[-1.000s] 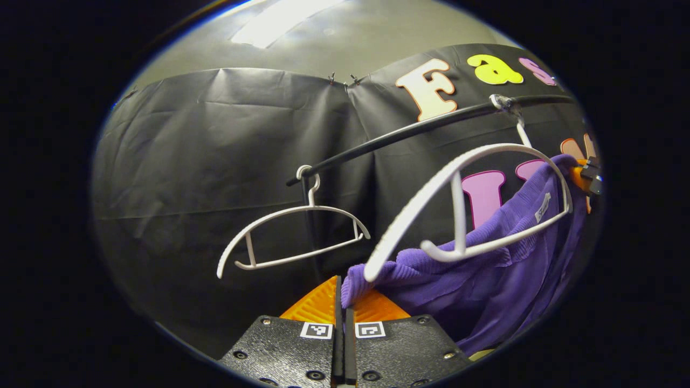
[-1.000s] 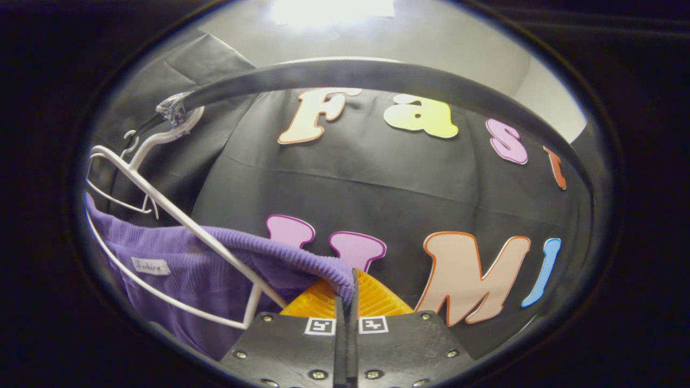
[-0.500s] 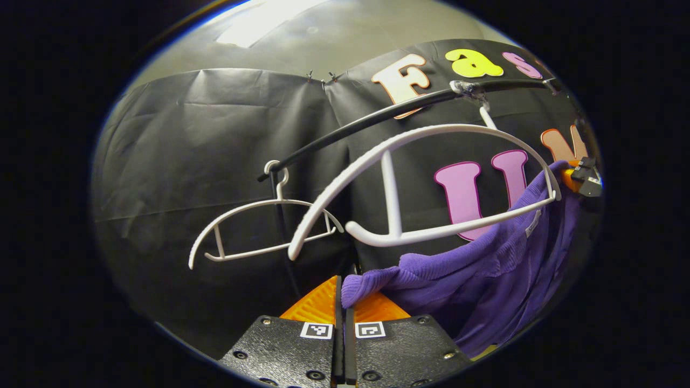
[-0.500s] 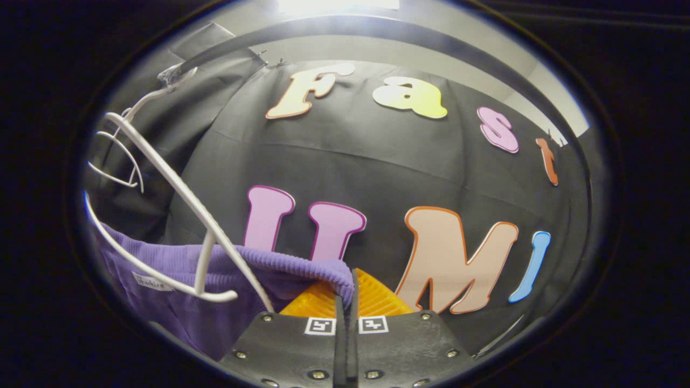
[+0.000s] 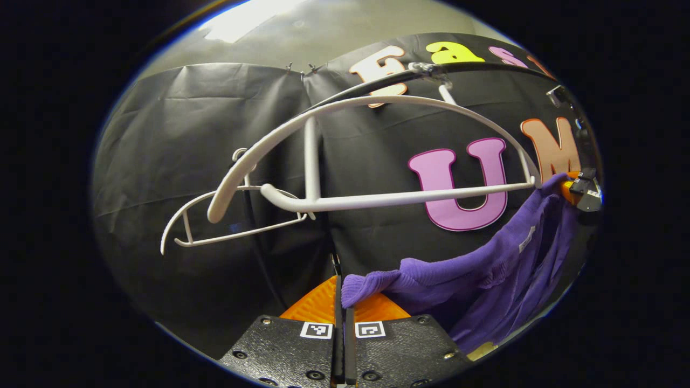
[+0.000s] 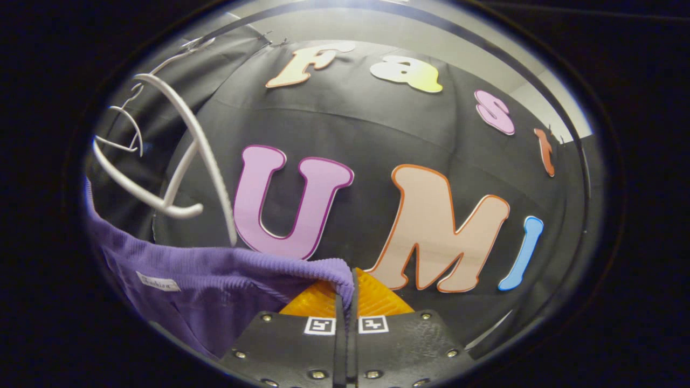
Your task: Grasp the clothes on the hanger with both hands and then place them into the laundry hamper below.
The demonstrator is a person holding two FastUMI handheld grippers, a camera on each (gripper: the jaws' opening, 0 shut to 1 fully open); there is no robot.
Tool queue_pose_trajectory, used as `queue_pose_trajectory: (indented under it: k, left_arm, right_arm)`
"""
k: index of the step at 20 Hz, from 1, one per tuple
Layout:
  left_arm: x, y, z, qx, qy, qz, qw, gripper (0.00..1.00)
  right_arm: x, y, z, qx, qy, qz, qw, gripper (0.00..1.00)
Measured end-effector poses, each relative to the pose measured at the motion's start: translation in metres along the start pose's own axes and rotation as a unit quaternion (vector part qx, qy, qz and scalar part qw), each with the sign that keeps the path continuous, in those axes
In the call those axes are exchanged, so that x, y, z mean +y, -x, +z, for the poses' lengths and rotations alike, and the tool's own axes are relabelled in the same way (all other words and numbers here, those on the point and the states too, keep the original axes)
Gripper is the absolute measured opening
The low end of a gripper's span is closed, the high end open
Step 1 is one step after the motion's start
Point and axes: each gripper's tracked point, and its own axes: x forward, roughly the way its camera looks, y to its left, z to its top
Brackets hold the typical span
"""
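A purple knit garment (image 5: 485, 280) hangs stretched between both grippers, below and clear of a white hanger (image 5: 345, 156). My left gripper (image 5: 340, 293) is shut on one corner of the knit at the bottom of the left gripper view. At that view's far right edge the other gripper (image 5: 582, 186) holds the opposite corner. In the right gripper view, my right gripper (image 6: 347, 285) is shut on the purple garment (image 6: 205, 275), which droops away to the left. The white hanger (image 6: 183, 156) sits bare at the upper left, hooked on the black rail (image 5: 463, 67).
A second bare white hanger (image 5: 215, 215) hangs farther along the rail, behind the first. The black cloth wall stands close behind everything. A pale ceiling with a light patch (image 5: 242, 21) shows above.
Both grippers have moved down with the purple garment. It has slid off the hanger, which now hangs bare and higher in both views.
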Motion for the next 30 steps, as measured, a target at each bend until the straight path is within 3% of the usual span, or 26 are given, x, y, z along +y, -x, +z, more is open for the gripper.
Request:
queue_pose_trajectory:
  k: [9, 15, 21, 30]
  left_arm:
    - [-0.065, 0.01, 0.004, 0.002, 0.001, -0.076, 0.997, 0.01]
    - [-0.117, 0.012, 0.0, 0.021, 0.027, -0.149, 0.988, 0.01]
    - [-0.156, 0.021, -0.033, 0.088, 0.049, -0.204, 0.974, 0.01]
    - [-0.185, 0.043, -0.103, 0.212, 0.058, -0.23, 0.948, 0.01]
  right_arm:
    - [0.044, 0.057, -0.009, 0.018, -0.039, 0.088, 0.995, 0.01]
    - [0.085, 0.088, -0.016, 0.056, -0.097, 0.156, 0.981, 0.01]
    - [0.109, 0.111, -0.049, 0.106, -0.094, 0.2, 0.97, 0.03]
    - [0.118, 0.134, -0.115, 0.212, -0.069, 0.224, 0.949, 0.01]
